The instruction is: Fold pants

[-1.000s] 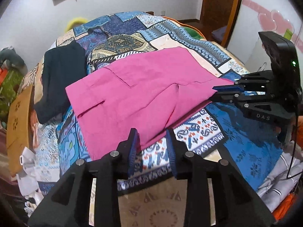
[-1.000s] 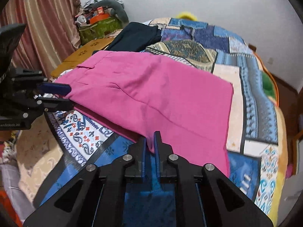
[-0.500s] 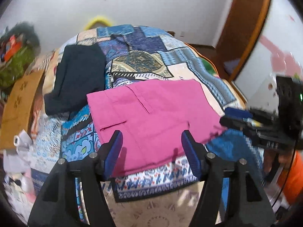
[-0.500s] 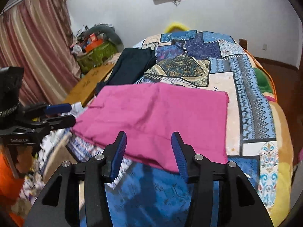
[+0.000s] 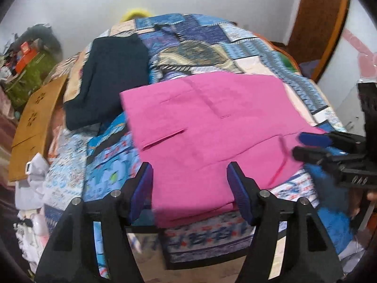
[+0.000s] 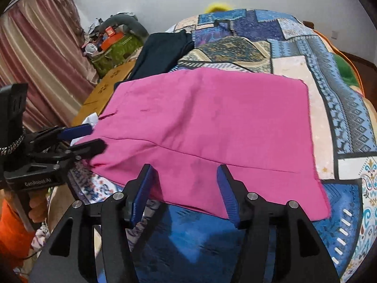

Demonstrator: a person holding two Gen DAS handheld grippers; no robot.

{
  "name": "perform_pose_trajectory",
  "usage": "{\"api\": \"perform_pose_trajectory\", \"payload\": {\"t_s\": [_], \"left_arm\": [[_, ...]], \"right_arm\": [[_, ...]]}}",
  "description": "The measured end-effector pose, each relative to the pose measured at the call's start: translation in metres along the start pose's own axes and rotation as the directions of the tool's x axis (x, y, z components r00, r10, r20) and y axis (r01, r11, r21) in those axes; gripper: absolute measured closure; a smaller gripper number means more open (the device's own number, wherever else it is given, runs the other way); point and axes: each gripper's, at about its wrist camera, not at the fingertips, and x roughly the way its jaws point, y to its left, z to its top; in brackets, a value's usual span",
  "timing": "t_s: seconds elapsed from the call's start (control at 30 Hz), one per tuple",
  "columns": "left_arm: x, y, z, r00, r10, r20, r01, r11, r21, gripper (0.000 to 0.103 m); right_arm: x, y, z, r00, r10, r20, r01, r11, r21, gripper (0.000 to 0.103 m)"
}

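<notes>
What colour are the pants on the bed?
Bright pink pants, clearest in the right wrist view.

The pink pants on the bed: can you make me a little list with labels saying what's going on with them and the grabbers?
pants: pink cloth pants, folded flat, lying on the bed
bed cover: blue patchwork patterned quilt
nearby: dark navy folded garment, beyond the pants, left side
left gripper: jaws just opened, near edge of pants between them, not pinched
right gripper: jaws just opened, not pinching the pants
</notes>
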Motion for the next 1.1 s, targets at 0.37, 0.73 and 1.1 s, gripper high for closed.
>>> {"api": "perform_pose_trajectory", "payload": {"t_s": [0.37, 0.73, 1.1], "left_arm": [[-0.006, 0.02, -0.012, 0.999, -0.037, -0.007, 0.037, 0.999, -0.009, 0.029], [-0.006, 0.039, -0.007, 0.997, -0.054, -0.053, 0.051, 0.997, -0.057, 0.022], [-0.025, 0.074, 0.048, 0.999, 0.006, 0.041, -0.001, 0.991, -0.133, 0.023]], "right_arm": [[-0.016, -0.058, -0.019, 0.989, -0.14, -0.05, 0.144, 0.987, 0.077, 0.051], [-0.025, -0.053, -0.02, 0.983, -0.16, -0.089, 0.165, 0.985, 0.05, 0.055], [-0.05, -0.057, 0.025, 0.982, -0.191, 0.014, 0.19, 0.981, 0.029, 0.046]]}}
